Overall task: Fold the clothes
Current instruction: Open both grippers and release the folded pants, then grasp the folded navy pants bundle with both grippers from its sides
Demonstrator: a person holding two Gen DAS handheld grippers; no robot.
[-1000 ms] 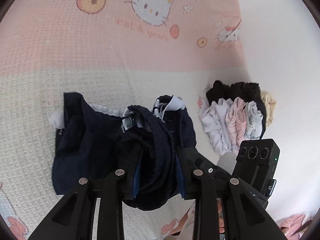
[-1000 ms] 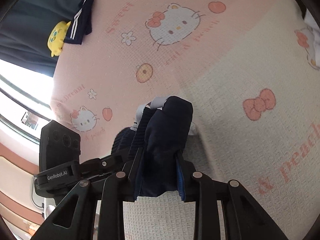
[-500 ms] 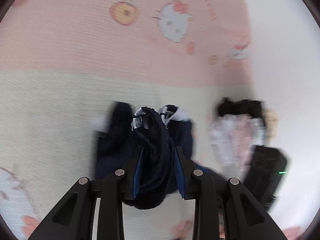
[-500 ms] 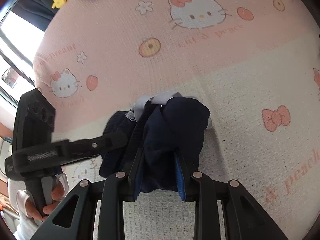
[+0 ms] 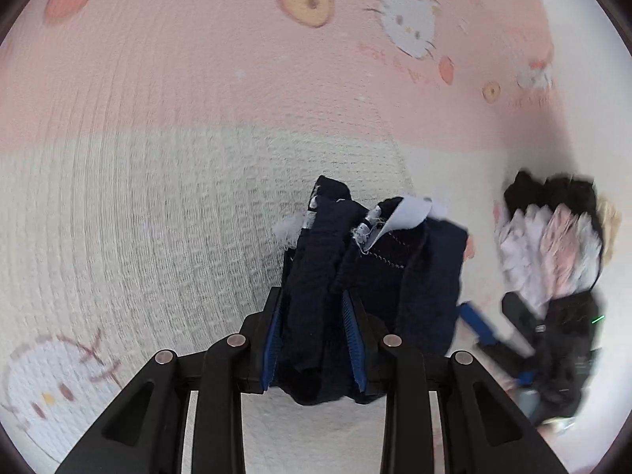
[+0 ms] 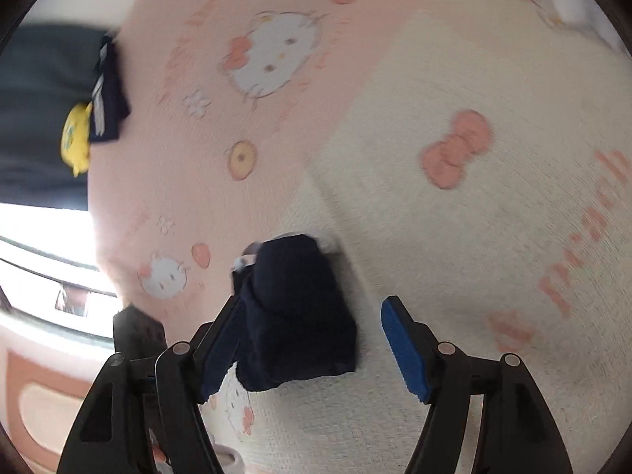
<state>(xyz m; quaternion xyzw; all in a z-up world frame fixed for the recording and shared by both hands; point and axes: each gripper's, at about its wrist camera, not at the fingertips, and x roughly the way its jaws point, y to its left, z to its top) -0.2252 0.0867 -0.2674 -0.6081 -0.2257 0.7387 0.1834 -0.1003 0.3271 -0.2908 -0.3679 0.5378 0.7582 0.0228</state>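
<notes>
Left wrist view: the left gripper point(image 5: 312, 339) pinches a bunched fold of the dark navy garment point(image 5: 375, 268) between its blue-padded fingers point(image 5: 272, 339), which are pressed against the cloth on both sides. The garment rises from the fingers toward 12 o'clock, with a white inner label point(image 5: 407, 213) showing at its upper edge. It lies over the cream part of the cartoon-cat blanket point(image 5: 158, 237), whose pink part fills the frame from 9 to 1 o'clock. At 3 o'clock, a pile of folded clothes point(image 5: 553, 233) in black, white, pink and beige sits near the garment but apart from it; the image there is blurred. Below that pile, at 4 o'clock, part of the right gripper shows, blurred.

Right wrist view: the right gripper point(image 6: 312, 339) has its fingers spread wide. The navy garment lies between them, touching the left finger point(image 6: 221, 351) and clear of the right one. At 9 to 10 o'clock, beyond the blanket edge, a yellow toy point(image 6: 75, 138) rests beside a dark striped cloth point(image 6: 106, 102).
</notes>
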